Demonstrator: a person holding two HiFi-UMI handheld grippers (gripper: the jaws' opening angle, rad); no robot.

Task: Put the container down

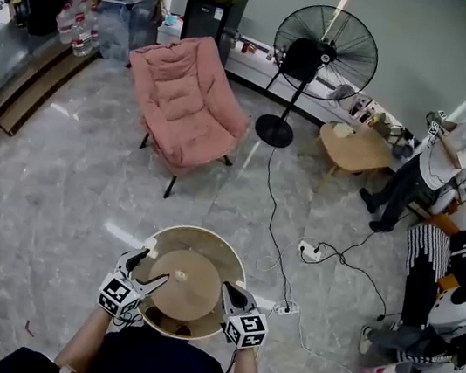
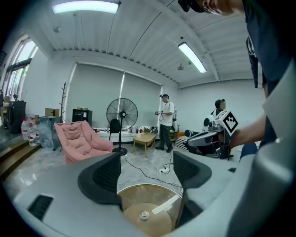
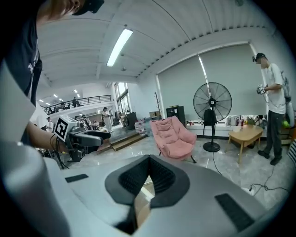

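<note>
Container (image 1: 196,248), round and clear-walled, with a tan knobbed lid (image 2: 147,218) hiding any contents, sits between your hands over the marble floor (image 1: 56,187). Your right tongs (image 1: 230,296) are clenched on its rim, while your left tongs (image 1: 146,270) are released, spread at the opposite edge. Below it to your right, a power strip (image 1: 286,308) and black cable (image 1: 275,224) lie on the floor.

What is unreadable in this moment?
- Container contents: head view, the lid covers them.
- Whatever lies under the container: head view, the container hides it.
- Container in the right gripper view: only a sliver shows past the right gripper.
- Things on the far table: head view, too small.
</note>
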